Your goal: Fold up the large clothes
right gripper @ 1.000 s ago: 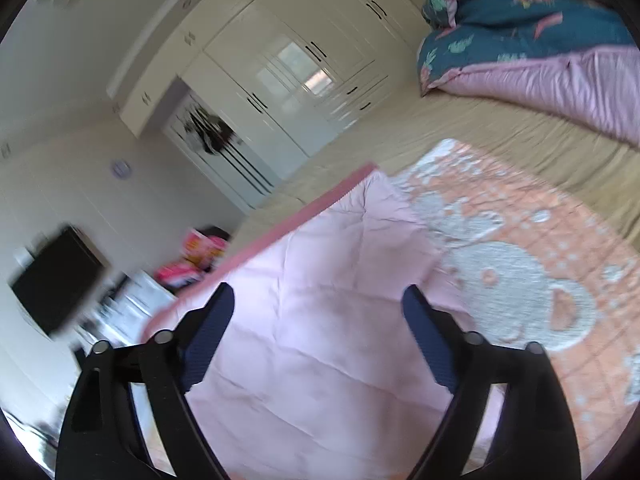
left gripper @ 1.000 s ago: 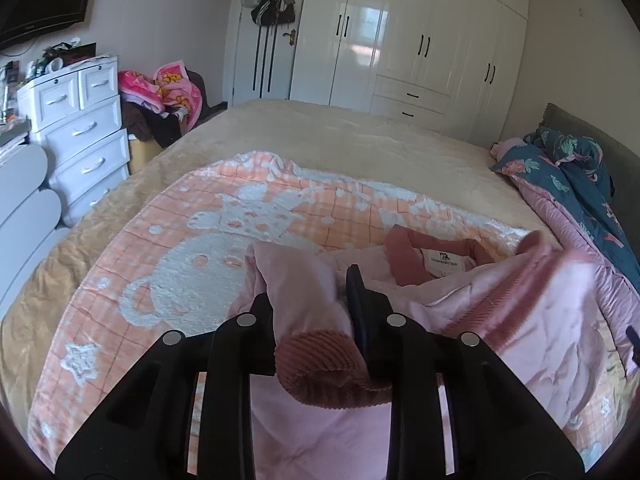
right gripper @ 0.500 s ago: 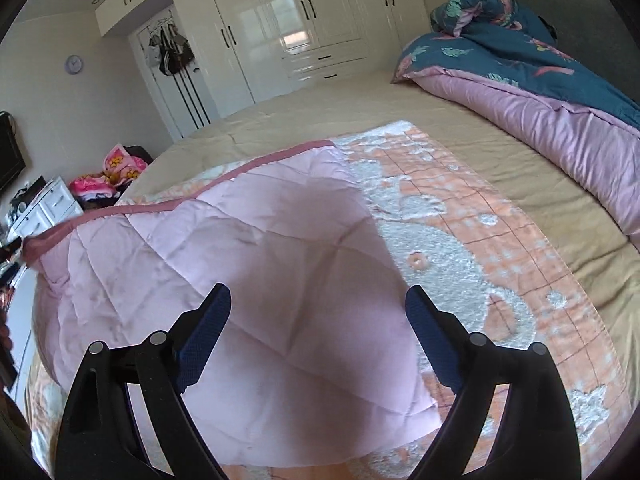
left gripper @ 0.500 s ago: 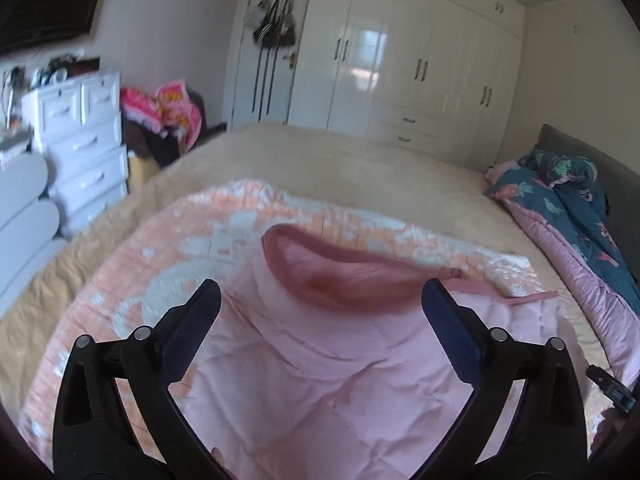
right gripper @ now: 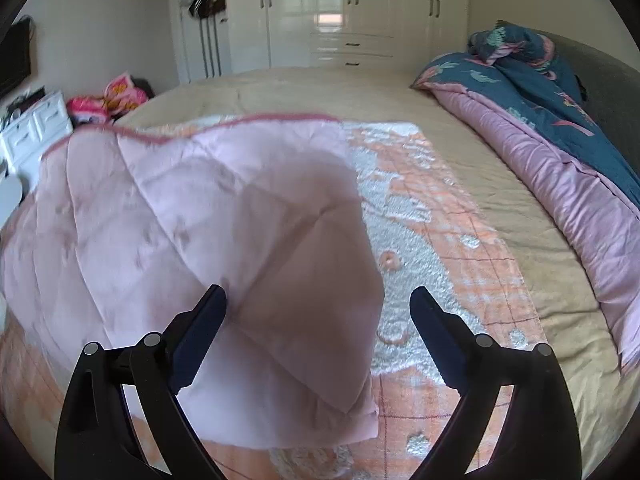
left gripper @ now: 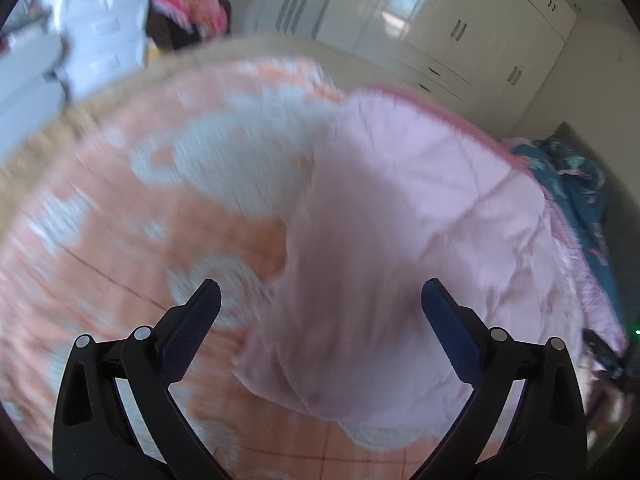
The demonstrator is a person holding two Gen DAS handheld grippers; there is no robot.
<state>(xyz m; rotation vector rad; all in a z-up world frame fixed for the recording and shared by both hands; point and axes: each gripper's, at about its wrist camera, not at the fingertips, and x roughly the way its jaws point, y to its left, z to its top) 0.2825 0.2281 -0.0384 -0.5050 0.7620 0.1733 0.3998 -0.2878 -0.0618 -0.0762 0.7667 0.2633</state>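
A pink quilted jacket (right gripper: 192,240) is laid folded on an orange-and-white blanket (right gripper: 448,248) spread over the bed (right gripper: 312,88). Left gripper (left gripper: 320,300) & right gripper (right gripper: 318,304) are held above it, jaws wide apart, nothing gripped. White wardrobes (right gripper: 348,12) are seen at far wall, a drawer unit (right gripper: 32,128) far left, a blue duvet (right gripper: 532,80) at right.

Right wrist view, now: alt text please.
A folded pink quilted garment lies on an orange-and-white blanket on a bed, with the open right gripper above its near corner. White wardrobes stand behind.
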